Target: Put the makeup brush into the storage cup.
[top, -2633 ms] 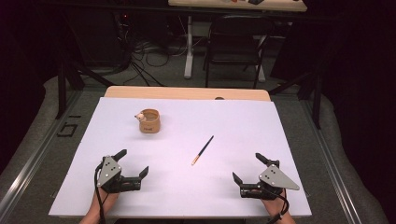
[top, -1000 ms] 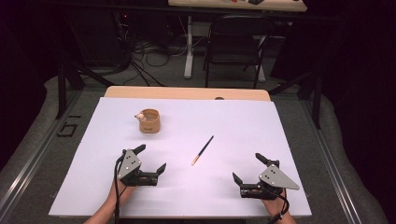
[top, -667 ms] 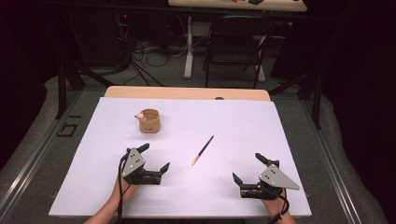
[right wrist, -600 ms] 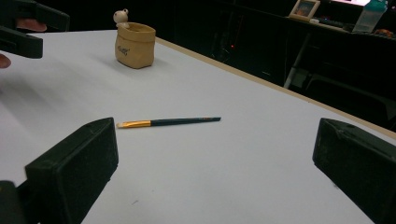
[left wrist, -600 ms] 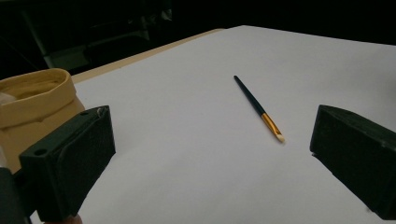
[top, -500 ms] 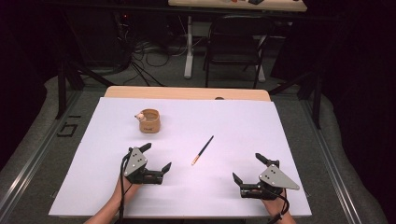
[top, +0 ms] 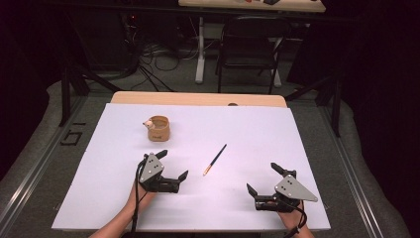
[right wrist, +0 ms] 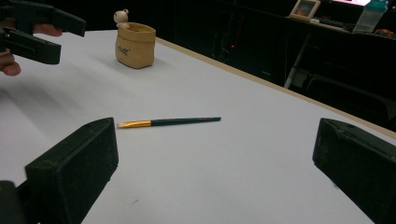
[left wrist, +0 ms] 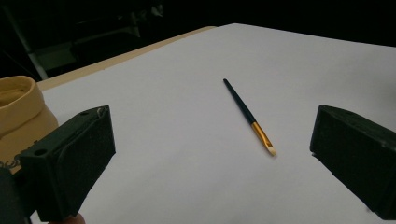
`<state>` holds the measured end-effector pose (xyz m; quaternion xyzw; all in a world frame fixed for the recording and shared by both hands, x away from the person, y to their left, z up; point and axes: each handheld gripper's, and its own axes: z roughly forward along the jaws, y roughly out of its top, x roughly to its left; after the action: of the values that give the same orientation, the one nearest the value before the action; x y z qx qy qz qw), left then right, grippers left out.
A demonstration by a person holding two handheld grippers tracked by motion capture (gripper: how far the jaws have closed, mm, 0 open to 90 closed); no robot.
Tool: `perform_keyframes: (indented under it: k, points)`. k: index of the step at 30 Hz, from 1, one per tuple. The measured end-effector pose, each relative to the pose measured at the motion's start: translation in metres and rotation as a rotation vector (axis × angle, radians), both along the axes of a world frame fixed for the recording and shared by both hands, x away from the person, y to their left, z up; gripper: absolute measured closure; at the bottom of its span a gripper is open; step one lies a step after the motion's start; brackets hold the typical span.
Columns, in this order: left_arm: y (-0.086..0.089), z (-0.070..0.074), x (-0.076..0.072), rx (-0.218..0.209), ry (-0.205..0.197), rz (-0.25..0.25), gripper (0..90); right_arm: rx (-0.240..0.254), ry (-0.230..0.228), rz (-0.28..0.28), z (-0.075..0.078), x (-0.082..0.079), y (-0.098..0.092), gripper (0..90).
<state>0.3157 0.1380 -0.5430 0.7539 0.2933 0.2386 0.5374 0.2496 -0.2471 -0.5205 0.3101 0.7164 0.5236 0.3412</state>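
A thin paintbrush with a dark handle, gold ferrule and pale tip lies flat near the middle of the white table cover; it also lies ahead of the jaws in the left gripper view and the right gripper view. My left gripper hovers open just left of the brush tip, nothing between its jaws. My right gripper rests open near the front right edge, empty. A small tan pot with a little figure on its rim stands behind the left gripper, also in the right gripper view.
The wooden table edge shows beyond the white cover. A chair and cables stand on the floor behind the table. A shelf with a frame and bottle sits far off in the right gripper view.
My left gripper has moved right and forward across the cover, from the front left toward the brush tip. The right gripper, brush and pot have stayed put.
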Motion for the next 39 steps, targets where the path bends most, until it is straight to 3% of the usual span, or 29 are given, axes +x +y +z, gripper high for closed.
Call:
perform_keyframes:
  k: [11,16,26,29,39]
  points:
    - [-0.017,0.003,0.009,0.013,0.039,-0.019,0.1,0.000,-0.002,0.000,0.000,0.000,0.000,0.0]
    - [-0.028,0.003,0.014,0.056,0.089,-0.028,0.6,0.004,0.000,0.002,0.000,0.000,0.000,0.0]
    - [-0.044,0.005,0.025,0.085,0.185,-0.030,2.1,0.001,0.006,0.003,0.001,-0.001,0.000,0.0]
    - [-0.048,0.008,0.030,0.099,0.225,-0.031,2.6,0.002,0.005,0.004,0.001,-0.001,0.000,0.0]
    - [-0.057,0.030,0.040,0.179,0.279,-0.044,3.2,0.004,0.002,0.005,0.002,-0.002,0.000,0.0]
